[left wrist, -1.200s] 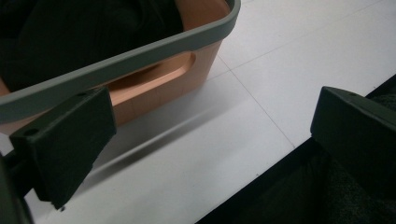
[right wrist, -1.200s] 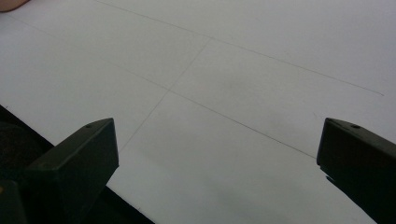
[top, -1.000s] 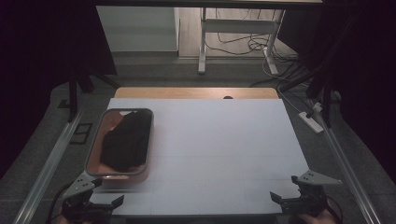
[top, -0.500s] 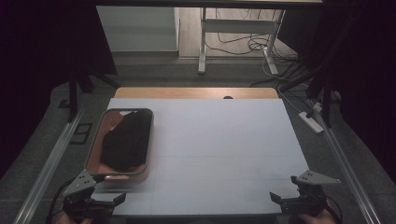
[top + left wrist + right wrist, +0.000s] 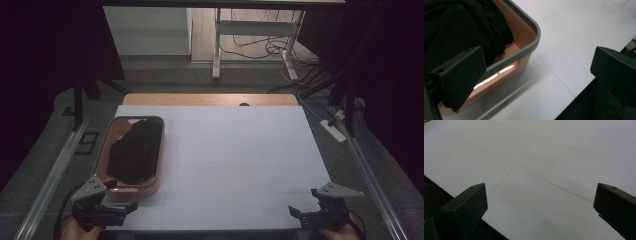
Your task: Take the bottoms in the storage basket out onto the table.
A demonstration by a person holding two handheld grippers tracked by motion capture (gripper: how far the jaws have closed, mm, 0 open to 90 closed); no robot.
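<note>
Dark cloth (image 5: 132, 152) heaped in an orange bin (image 5: 155, 176) at table's (image 5: 240, 150) left. Left gripper (image 5: 120, 212) just beside bin's near corner, jaws wide apart; right gripper (image 5: 296, 214) open, idle. Best approach: lift over rim, descend onto cloth's bunched top, close firmly.

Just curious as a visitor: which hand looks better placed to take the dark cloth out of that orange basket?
The left. Its tool is open beside the basket's near corner, with the dark cloth just beyond. The right tool waits at the table's far corner.
</note>
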